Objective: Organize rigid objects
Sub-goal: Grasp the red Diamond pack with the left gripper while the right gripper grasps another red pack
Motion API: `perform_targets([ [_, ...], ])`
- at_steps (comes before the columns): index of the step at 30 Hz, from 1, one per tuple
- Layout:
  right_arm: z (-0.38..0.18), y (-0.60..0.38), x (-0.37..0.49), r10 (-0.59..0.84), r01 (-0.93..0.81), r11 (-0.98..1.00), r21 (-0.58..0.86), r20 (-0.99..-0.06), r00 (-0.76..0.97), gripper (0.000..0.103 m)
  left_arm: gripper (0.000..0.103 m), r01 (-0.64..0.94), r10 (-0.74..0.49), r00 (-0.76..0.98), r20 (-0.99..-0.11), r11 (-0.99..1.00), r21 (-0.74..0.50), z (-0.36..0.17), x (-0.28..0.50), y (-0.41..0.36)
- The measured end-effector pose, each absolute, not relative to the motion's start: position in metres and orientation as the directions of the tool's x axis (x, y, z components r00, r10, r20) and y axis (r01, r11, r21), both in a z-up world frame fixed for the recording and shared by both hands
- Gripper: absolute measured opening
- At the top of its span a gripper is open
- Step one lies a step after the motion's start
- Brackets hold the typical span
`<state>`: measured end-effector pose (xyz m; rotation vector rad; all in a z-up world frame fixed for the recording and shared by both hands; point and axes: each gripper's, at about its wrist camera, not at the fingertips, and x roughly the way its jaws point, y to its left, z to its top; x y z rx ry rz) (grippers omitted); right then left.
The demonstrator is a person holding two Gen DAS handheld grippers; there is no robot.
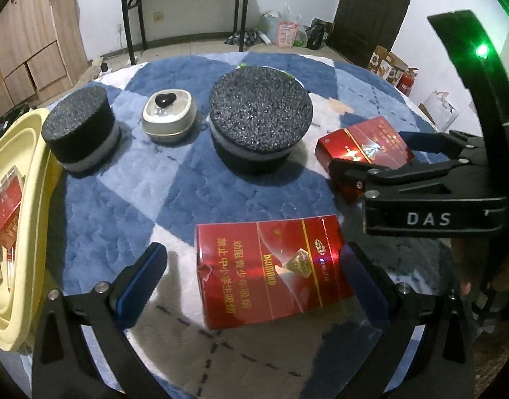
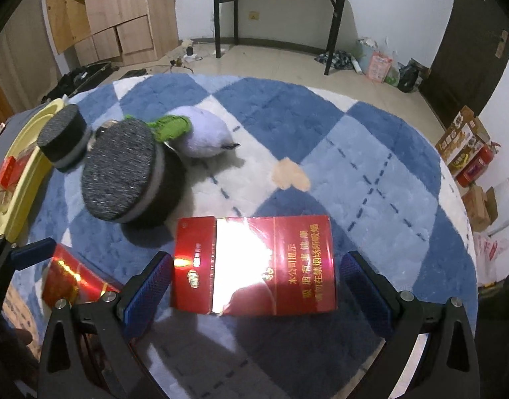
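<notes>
Two grippers straddling red cigarette packs

The left gripper [image 1: 254,276] and right gripper [image 2: 254,279] are each hovering wide-jawed around a red cigarette pack [image 1: 271,269] on the blue checked rug [image 1: 154,199].

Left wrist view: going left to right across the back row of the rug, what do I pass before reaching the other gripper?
Yellow tray → small black foam puck → cream box with a heart-shaped knob → large black foam puck → red pack, with the right gripper open around it.
</notes>
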<state>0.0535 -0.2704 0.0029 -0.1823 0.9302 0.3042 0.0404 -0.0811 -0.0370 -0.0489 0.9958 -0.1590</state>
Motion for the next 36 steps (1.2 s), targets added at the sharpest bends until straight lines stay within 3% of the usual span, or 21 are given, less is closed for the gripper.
perform_targets([
  [11, -0.009, -0.264, 0.059, 0.15, -0.336, 0.94, -0.054, -0.82, 0.552, 0.103, 0.103, 0.136, -0.199, 0.516, -0.833, 0.979, -0.15, -0.046, 0.041, -0.091],
  [25, -0.017, -0.262, 0.062, 0.139, -0.339, 0.938, -0.069, -0.822, 0.552, 0.103, 0.103, 0.15, -0.139, 0.533, -0.834, 0.986, -0.069, -0.056, 0.037, -0.104],
  [29, -0.017, -0.264, 0.063, 0.141, -0.337, 0.939, -0.069, -0.817, 0.559, 0.102, 0.096, 0.16, -0.155, 0.538, -0.829, 0.984, -0.081, -0.054, 0.036, -0.099],
  [32, -0.015, -0.264, 0.061, 0.141, -0.344, 0.936, -0.079, -0.809, 0.57, 0.091, 0.094, 0.166, -0.158, 0.547, -0.822, 0.983, -0.079, -0.051, 0.038, -0.094],
  [36, -0.014, -0.264, 0.058, 0.138, -0.349, 0.933, -0.092, -0.804, 0.579, 0.09, 0.094, 0.178, -0.171, 0.543, -0.822, 0.98, -0.086, -0.049, 0.04, -0.09],
])
